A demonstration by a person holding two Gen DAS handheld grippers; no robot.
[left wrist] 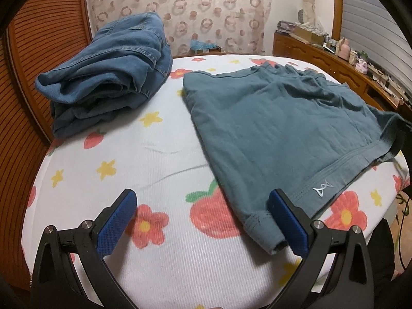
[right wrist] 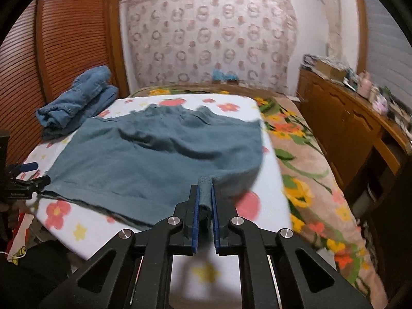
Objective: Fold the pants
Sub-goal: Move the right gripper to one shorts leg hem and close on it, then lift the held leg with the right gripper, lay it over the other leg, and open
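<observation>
Right wrist: right gripper (right wrist: 205,193) pinches teal pants (right wrist: 154,154) hem, seemingly lifted.

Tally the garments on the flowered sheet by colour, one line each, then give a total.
Teal: 1, the teal shorts, spread flat, with one corner pinched by the right gripper.
Denim blue: 1, the folded jeans, lying beside the shorts on the sheet.
Total: 2 garments.
The left gripper is open and holds nothing.
</observation>
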